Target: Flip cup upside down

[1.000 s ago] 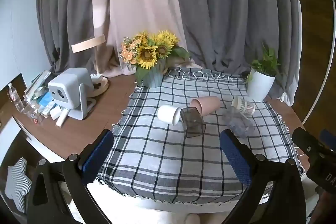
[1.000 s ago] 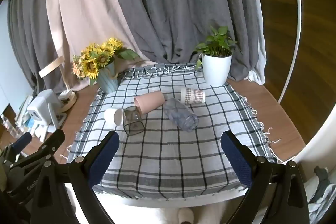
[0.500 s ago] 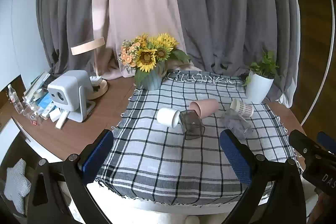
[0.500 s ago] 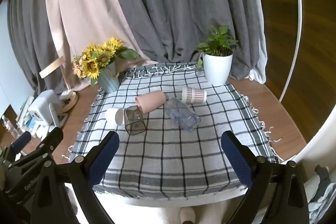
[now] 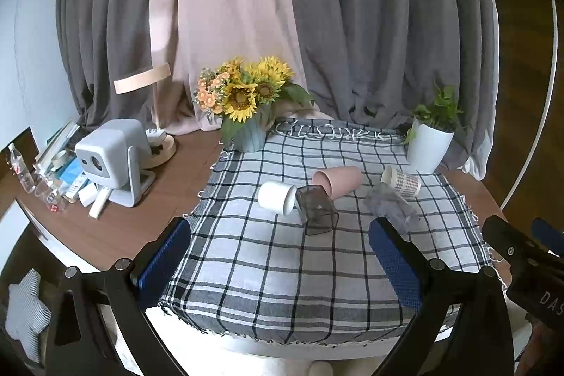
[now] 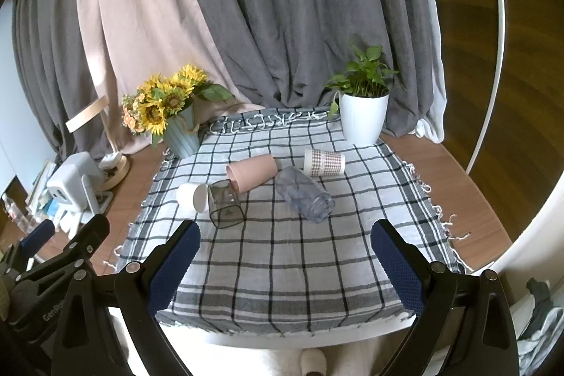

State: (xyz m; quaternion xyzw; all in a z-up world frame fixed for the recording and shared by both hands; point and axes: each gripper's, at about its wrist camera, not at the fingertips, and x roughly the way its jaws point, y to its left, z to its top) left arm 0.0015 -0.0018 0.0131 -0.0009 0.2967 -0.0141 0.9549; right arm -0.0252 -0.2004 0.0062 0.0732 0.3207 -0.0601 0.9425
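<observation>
Cups are seen lying on their sides on checked woven cloth [image 6: 282,263]: smooth pink cup [image 6: 252,172], clear ribbed tumbler [image 6: 304,193], smoky square-mouthed cup [image 6: 225,204]. Pink cup's long axis is angled leftward, mouth nearer. Left tongs [image 5: 280,256] and right tongs [image 6: 283,258] are held apart, empty.

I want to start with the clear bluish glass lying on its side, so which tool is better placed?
Probably right: the clear glass lies nearer the open right tool than the open left tool.

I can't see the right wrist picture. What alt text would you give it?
Five cups lie on their sides on a checked cloth: white, smoky square, pink, clear bluish and patterned paper. The open right gripper hovers in front, empty; sunflowers and a potted plant stand behind.
</observation>
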